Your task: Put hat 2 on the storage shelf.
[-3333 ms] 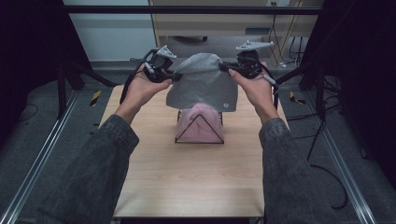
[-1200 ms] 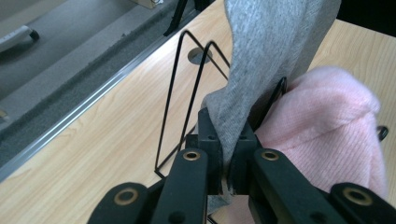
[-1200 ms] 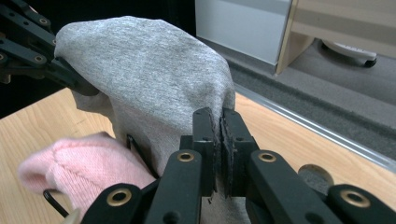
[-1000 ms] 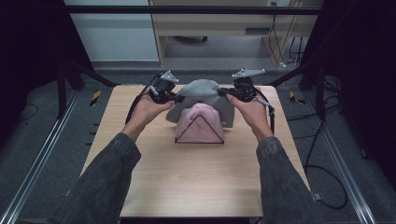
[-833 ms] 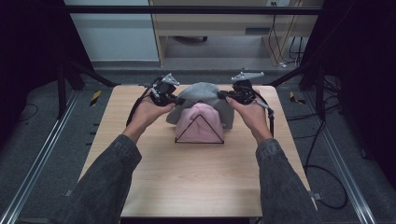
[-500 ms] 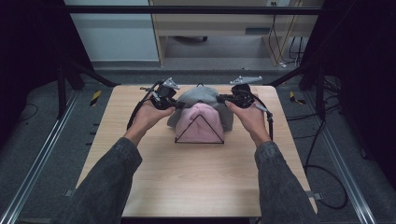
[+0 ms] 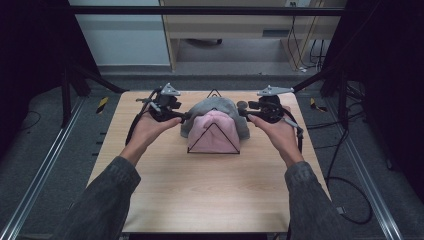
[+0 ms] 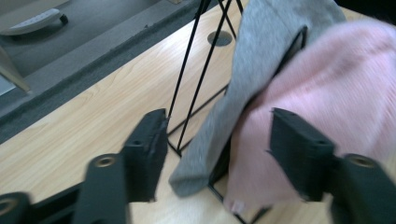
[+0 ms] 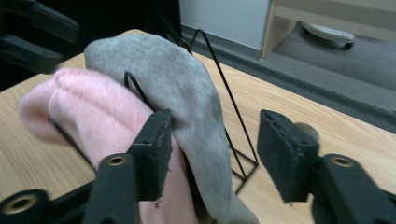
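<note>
A person stands at a light wooden table (image 7: 210,200), forearms stretched forward, a hand-held gripper in each hand. In the middle of the table is a black wire rack (image 7: 213,140) with triangular ends. A pink knitted hat (image 7: 212,131) is draped over its near side, and a grey knitted hat (image 7: 216,106) lies over the rack just behind it, partly overlapping the pink one. The left gripper (image 7: 181,116) sits at the grey hat's left edge and the right gripper (image 7: 245,113) at its right edge. Both have just been opening their jaws: in each gripper view the two black jaws stand apart, the grey fabric hanging between them with no pad pressing on it. This looks like the release step, the grey hat having just been laid on the rack. The next move seems to call for drawing both grippers outward and clear of the cloth without snagging it, so the hat does not slide off the wire.
</note>
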Demonstrator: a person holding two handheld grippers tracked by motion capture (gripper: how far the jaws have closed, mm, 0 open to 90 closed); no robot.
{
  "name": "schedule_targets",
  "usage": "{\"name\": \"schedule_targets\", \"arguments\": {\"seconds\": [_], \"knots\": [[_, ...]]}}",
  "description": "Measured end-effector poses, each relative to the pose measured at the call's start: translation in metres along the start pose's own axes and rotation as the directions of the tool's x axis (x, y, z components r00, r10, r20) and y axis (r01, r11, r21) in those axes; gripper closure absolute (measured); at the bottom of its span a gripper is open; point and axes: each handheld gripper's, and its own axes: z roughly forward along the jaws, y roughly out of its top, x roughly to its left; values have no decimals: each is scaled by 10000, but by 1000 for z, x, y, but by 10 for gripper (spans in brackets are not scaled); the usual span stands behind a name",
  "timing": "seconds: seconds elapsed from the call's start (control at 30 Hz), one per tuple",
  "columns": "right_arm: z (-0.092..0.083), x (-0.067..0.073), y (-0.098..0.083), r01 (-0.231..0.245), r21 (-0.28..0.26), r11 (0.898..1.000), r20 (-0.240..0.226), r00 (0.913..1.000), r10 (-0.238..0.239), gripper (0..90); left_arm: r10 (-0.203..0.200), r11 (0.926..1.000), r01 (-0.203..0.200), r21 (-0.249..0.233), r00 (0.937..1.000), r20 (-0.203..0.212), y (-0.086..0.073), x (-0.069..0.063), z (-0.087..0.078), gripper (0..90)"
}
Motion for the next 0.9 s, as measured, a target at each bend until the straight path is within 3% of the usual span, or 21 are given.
{"name": "schedule_targets", "arguments": {"seconds": [0.2, 0.37, 0.6, 0.73, 0.87, 0.9], "knots": [[-25, 5, -20, -7, 55, 10000, 483, 9988, 4, 300, 6, 9998, -11, 214, 9997, 250, -31, -12, -16, 190], [-34, 14, -46, -70, 331, 9994, 677, 9977, 47, 217, 133, 9990, -152, 413, 9988, 467, -63, -23, -21, 123], [-29, 29, -100, -268, 999, 9946, 812, 9965, 187, 143, -57, 9980, 29, 636, 9991, 429, -113, -32, -19, 76], [-23, 37, -129, -545, 1243, 9908, 644, 9968, 467, 118, -414, 9982, 387, 462, 9974, 588, -138, -36, -17, 76], [-20, 41, -143, -309, 1764, 9838, 629, 9978, 200, 117, -155, 9936, 119, 1121, 9994, 314, -154, -41, -15, 76], [-21, 42, -144, -455, 1764, 9833, 670, 9972, 341, 117, -41, 9926, 7, 1215, 9996, 276, -157, -42, -15, 76]]}}
